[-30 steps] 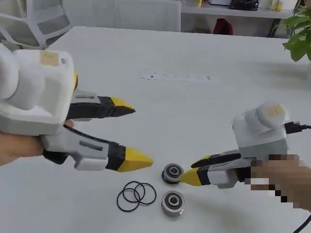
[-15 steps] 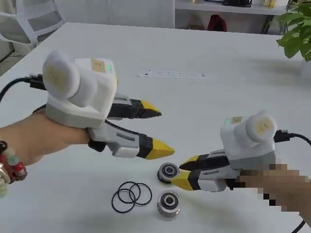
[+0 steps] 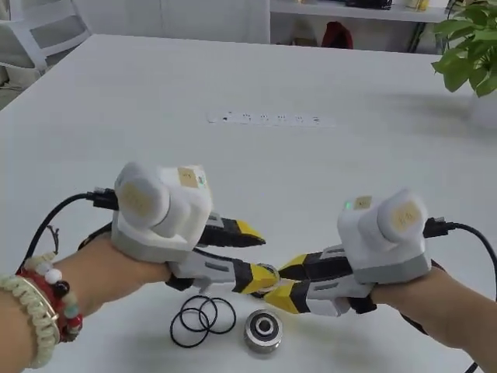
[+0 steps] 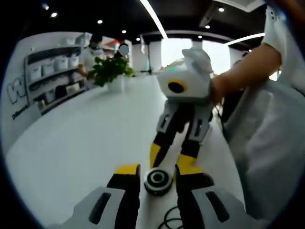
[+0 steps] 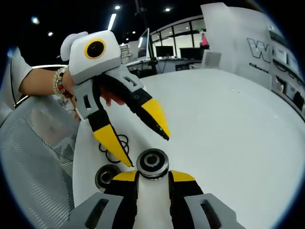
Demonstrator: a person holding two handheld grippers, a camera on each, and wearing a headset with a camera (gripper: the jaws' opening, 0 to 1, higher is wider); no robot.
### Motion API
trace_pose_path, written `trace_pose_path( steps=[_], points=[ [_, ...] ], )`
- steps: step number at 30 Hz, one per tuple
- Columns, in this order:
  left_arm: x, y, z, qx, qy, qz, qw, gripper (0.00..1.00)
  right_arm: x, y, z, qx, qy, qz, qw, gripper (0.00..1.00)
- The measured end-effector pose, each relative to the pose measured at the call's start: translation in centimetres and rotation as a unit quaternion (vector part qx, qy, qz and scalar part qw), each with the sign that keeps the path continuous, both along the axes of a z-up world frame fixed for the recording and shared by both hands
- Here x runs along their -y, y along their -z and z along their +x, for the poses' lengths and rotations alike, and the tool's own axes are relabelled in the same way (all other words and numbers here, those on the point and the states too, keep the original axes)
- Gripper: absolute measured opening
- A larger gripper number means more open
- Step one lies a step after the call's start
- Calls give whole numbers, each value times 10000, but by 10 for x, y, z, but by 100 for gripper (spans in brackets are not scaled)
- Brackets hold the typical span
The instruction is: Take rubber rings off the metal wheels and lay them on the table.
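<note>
We pinch metal wheel [image 5: 152, 163] at right gripper [image 5: 153, 175] tips, flat face toward left gripper [image 4: 157, 171]. Left jaws spread, straddling wheel rim, nearer for peeling ring. Loose rubber rings [image 3: 202, 317] and second wheel [image 3: 262, 330] lie on table [image 3: 311, 78] just beneath held wheel.

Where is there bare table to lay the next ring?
Bare table runs from the left gripper and right gripper out to the power strip and beyond. Crowded at the front: rubber rings beside a loose wheel, right by the jaws.
</note>
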State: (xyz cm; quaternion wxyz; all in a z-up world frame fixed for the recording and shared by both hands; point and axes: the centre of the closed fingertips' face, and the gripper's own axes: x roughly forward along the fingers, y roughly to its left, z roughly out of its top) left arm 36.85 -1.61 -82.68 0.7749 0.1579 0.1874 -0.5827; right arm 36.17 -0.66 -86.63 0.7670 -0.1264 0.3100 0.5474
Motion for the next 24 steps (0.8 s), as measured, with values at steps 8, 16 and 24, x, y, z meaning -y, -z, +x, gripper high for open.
trace_pose_path(
  steps=[8, 16, 24],
  points=[
    [0, 14, 1, 55, -60, 299, 9995, 20, -1, -1, 0, 144, -98, -109, 9998, 22],
    [-2, 18, -2, -9, -140, 310, 9994, 17, 0, -3, -1, 227, -160, -160, 9995, 19],
    [-5, 19, 1, -132, -306, 175, 9993, 14, 2, -3, -1, 308, -247, -232, 9990, 16]
  ],
)
